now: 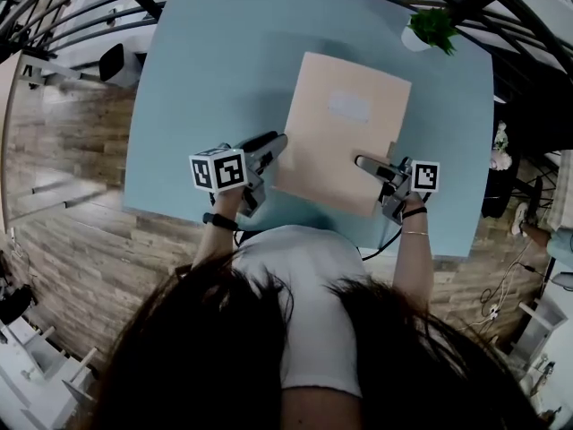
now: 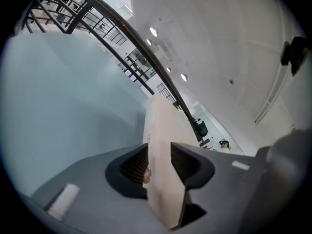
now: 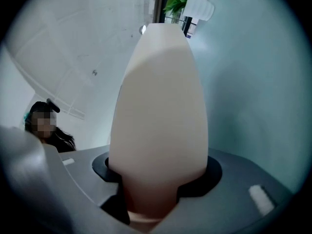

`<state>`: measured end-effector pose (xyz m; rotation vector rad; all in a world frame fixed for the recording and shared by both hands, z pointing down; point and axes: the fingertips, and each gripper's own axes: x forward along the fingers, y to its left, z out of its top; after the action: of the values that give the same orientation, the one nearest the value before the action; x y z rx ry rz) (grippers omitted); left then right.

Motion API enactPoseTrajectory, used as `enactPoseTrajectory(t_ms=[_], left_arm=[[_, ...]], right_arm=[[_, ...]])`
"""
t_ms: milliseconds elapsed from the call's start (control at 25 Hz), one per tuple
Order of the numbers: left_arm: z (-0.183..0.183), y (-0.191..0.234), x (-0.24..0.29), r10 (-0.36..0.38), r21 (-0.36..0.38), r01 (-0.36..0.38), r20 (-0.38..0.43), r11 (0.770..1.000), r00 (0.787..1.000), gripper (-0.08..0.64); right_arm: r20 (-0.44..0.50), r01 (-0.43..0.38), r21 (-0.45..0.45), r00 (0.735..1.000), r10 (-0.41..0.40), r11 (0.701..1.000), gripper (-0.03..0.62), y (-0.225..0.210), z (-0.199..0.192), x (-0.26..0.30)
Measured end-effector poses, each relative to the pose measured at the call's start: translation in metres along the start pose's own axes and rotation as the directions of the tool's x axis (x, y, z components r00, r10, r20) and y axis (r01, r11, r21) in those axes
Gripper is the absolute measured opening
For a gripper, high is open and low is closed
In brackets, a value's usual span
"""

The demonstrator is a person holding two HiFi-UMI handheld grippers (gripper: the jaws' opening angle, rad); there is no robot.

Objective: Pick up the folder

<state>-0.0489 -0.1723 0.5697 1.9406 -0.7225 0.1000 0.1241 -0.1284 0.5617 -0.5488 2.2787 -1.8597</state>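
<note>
The folder (image 1: 340, 133) is a pale peach sheet with a faint label, lying over the light blue table (image 1: 206, 79). My left gripper (image 1: 279, 140) is shut on its left edge. My right gripper (image 1: 363, 162) is shut on its near right corner. In the left gripper view the folder (image 2: 163, 145) runs edge-on between the two dark pads of the left gripper (image 2: 158, 162). The right gripper view shows the folder (image 3: 158, 106) filling the gap of the right gripper (image 3: 158, 172). Whether the folder still touches the table I cannot tell.
A small potted plant (image 1: 432, 27) stands at the table's far right corner, also in the right gripper view as the plant (image 3: 176, 1). A dark chair (image 1: 116, 64) sits off the table's left side. A black railing (image 2: 112, 28) runs behind. Wood floor surrounds the table.
</note>
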Motion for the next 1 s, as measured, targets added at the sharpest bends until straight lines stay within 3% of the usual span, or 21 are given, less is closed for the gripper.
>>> enactPoseTrajectory(t_ms=[320,640,840,1000], left_arm=[[0.033,-0.029,-0.026,0.018,0.151,-0.032,0.094,0.988,0.995,0.195],[0.062,-0.070,-0.046,-0.015,0.284,-0.043,0.197,0.958,0.980,0.195],[0.075,-0.089,-0.056,-0.016,0.373,-0.077,0.240,0.925,0.971,0.193],[0.083,-0.102,-0.060,-0.002,0.465,-0.121,0.255,0.877,0.967,0.193]], right_arm=[[0.063,0.072,-0.177,0.996,-0.062,0.982,0.282,0.040,0.015,-0.008],[0.221,0.215,-0.360,0.965,-0.141,0.908,0.282,0.088,0.036,-0.013],[0.333,0.339,-0.452,0.922,-0.196,0.825,0.282,0.115,0.049,-0.019],[0.418,0.461,-0.535,0.873,-0.252,0.708,0.281,0.134,0.056,-0.029]])
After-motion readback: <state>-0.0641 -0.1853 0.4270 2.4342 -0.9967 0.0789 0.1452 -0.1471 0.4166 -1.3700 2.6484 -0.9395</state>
